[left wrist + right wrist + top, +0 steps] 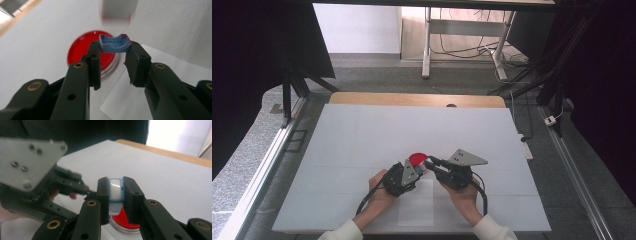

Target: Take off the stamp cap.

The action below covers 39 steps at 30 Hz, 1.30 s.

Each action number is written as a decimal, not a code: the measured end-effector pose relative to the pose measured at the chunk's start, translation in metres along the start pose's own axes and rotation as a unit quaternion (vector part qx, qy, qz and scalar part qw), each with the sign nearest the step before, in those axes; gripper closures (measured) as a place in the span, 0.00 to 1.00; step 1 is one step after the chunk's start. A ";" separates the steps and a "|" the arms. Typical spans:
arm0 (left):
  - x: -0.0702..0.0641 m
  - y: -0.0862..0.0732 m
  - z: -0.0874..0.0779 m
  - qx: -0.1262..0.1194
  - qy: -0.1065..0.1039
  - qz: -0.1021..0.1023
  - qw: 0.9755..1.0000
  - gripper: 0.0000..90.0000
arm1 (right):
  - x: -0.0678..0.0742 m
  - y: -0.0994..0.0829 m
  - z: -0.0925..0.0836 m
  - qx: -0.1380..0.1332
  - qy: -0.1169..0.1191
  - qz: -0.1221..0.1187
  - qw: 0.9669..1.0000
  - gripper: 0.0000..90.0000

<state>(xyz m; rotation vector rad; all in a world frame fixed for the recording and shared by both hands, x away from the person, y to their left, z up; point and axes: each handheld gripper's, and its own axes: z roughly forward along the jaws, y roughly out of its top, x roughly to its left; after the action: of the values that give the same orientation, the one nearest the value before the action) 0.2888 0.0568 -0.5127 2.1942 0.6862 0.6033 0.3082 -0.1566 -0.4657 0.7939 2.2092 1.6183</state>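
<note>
A white table is carrying a red dish near its middle. Above the dish, the left tool is clamping a small blue plastic piece across its ends, long axis spanning the jaws; the right tool is gripping a white-blue block. Both parts are looking light, stiff and probably slippery.

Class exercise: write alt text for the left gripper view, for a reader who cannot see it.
The left gripper clamps a small blue curved piece between its black jaws. Behind it, a round red lid and a sheet of paper lie on the white table.
</note>
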 end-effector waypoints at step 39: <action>0.019 -0.013 -0.030 -0.051 0.003 -0.017 0.999 0.73 | -0.010 0.001 -0.005 -0.005 0.005 0.014 1.000 0.84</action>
<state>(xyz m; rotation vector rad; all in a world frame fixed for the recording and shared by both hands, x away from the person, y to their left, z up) 0.2815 0.0922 -0.5008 2.0824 0.6807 0.6144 0.3134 -0.1662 -0.4639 0.8184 2.2057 1.6481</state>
